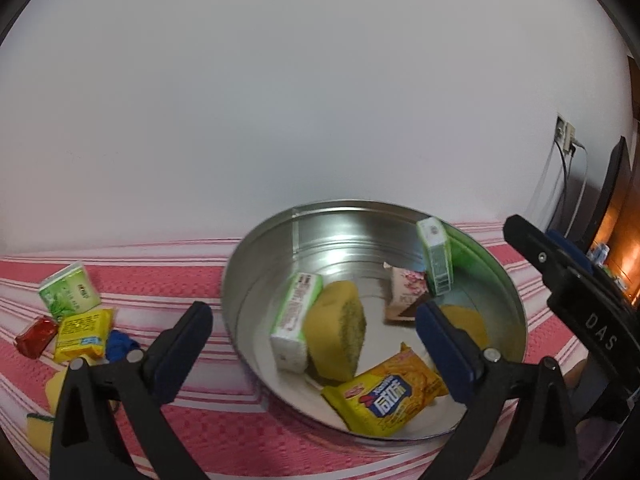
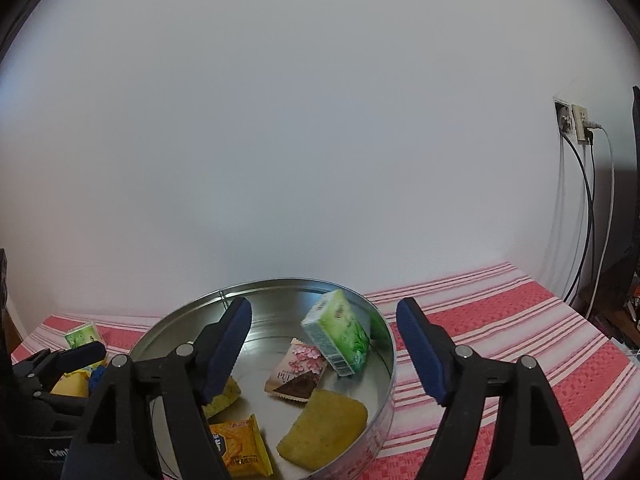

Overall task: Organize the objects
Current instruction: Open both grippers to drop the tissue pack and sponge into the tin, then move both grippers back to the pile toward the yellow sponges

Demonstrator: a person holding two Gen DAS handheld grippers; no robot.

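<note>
Snack packets (image 1: 78,322) lie loose on the striped cloth (image 1: 192,272), left of the round tin (image 1: 236,276).
We hold both the left gripper (image 1: 314,346) and right gripper (image 2: 324,346) apart and empty; next we probably reach left, gripping one packet squarely.

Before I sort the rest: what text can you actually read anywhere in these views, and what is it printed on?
"DAS": white letters on the right hand-held gripper.
"PU", cut off: pink flowered packet.
"Gen", cut off: left hand-held gripper.
Yellow snack packet: large blue Chinese characters, too blurred.
Green tissue packs: print too small.
</note>
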